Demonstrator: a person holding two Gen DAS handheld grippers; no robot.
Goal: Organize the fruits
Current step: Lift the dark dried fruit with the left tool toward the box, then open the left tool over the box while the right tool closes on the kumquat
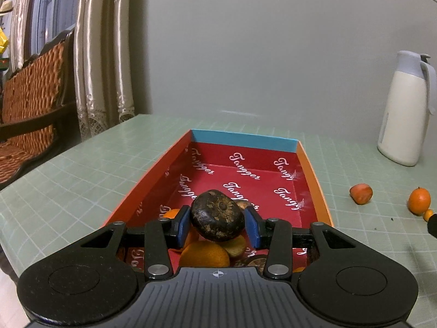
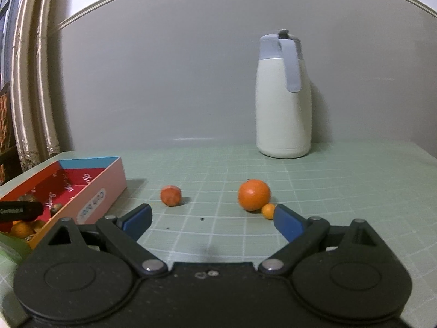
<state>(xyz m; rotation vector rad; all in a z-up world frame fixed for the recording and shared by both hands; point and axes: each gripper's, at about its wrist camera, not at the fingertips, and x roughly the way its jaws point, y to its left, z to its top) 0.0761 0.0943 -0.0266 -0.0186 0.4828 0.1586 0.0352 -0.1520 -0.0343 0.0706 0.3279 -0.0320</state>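
Observation:
My left gripper is shut on a dark brown wrinkled fruit and holds it above the near end of a red and orange box. Oranges and other brown fruits lie in the box under it. My right gripper is open and empty above the table. Ahead of it lie a red-orange fruit, an orange and a tiny orange fruit touching the orange. The same loose fruits show in the left wrist view: the red-orange fruit and the orange.
A white jug with a grey-blue lid stands at the back against the wall. The table has a green grid mat. The box sits left of the right gripper. A wicker chair and curtains are at the far left.

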